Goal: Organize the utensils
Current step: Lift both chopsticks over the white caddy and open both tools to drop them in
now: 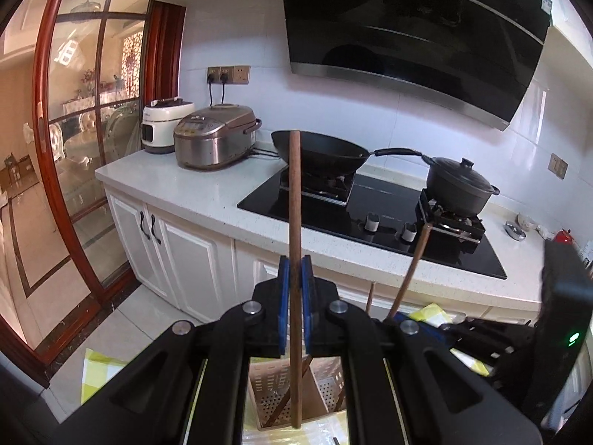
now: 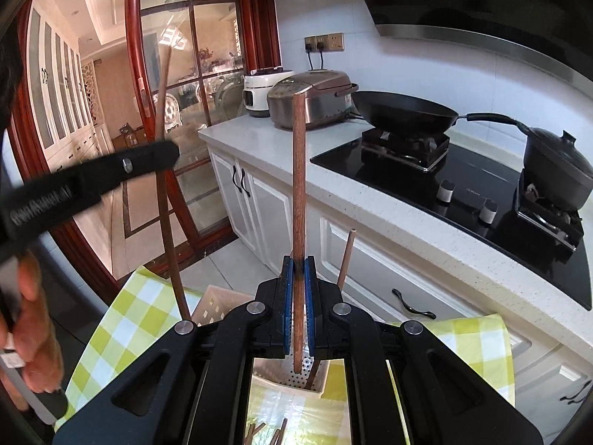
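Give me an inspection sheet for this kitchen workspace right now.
Surface: yellow checked cloth.
Job's things: beige utensil holder holding chopsticks; loose chopsticks on the cloth.
Clutter: nothing seen.
Grippers: left gripper shut on a chopstick; right gripper shut on another chopstick, both upright over the holder.
Cables: two plugs in the wall socket.
Surroundings: rice cooker, wok, lidded pot, stove.

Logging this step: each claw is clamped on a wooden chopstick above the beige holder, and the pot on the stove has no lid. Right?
Not quite: the pot wears its lid, as the left wrist view shows. The rest stands: left claw and right claw each clamp a chopstick above the holder.
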A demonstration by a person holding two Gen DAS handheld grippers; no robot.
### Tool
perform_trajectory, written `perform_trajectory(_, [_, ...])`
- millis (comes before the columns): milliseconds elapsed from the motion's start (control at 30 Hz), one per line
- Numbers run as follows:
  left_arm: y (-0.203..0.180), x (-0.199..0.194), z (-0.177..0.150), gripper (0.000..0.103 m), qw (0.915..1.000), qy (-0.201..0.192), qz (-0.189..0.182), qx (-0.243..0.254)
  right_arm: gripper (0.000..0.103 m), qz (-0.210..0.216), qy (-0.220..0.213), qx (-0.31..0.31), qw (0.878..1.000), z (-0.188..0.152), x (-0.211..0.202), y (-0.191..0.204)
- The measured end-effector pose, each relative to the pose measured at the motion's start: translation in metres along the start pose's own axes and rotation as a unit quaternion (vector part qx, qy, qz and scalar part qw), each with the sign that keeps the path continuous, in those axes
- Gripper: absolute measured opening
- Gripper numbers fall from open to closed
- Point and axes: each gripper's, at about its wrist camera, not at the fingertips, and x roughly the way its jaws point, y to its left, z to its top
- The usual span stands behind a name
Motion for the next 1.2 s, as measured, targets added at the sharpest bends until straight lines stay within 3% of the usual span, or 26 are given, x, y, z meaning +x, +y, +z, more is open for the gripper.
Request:
perform_trajectory(167, [0.000,0.004,0.000,0.006,0.9999,-0.013,0.006,-0.004,0.006,0.004,0.013,0.004,1.000,-0.006,0.009,-0.001])
perform_trajectory(467, [0.004,0.036,-0.043,0.006,0.9994,-0.011,0.018,-0.026,0.006,0.005,0.045,0.007,0.999,-0.027,0.031,-0.004])
perform_trajectory(600, [0.006,0.054,-0.059,0.006,0.9993,0.019,0.019,-0.026,0.006,0.007,0.056,0.006,0.998,-0.034,0.038,-0.003])
perform_trajectory(700, [0.009,0.071,-0.072,0.007,0.9975,0.064,0.019,-0.025,0.006,0.004,0.066,0.004,0.998,-0.037,0.044,-0.003])
perform_trajectory(733, [0.010,0.075,-0.075,0.010,0.9967,0.075,0.022,-0.024,0.007,0.004,0.066,0.005,0.998,-0.037,0.045,-0.003])
perform_trajectory(833, [0.016,0.080,-0.079,0.032,0.9956,0.088,0.027,-0.018,0.008,0.002,0.061,0.007,0.998,-0.036,0.043,-0.006])
perform_trajectory(1033, [0.026,0.061,-0.081,0.034,0.9966,0.074,0.031,-0.020,0.009,-0.011,0.039,0.016,0.999,-0.036,0.019,-0.022])
perform_trajectory(1200, [0.030,0.024,-0.093,0.037,0.9975,0.060,0.033,-0.020,0.016,-0.028,0.030,0.025,0.999,-0.059,-0.008,-0.041])
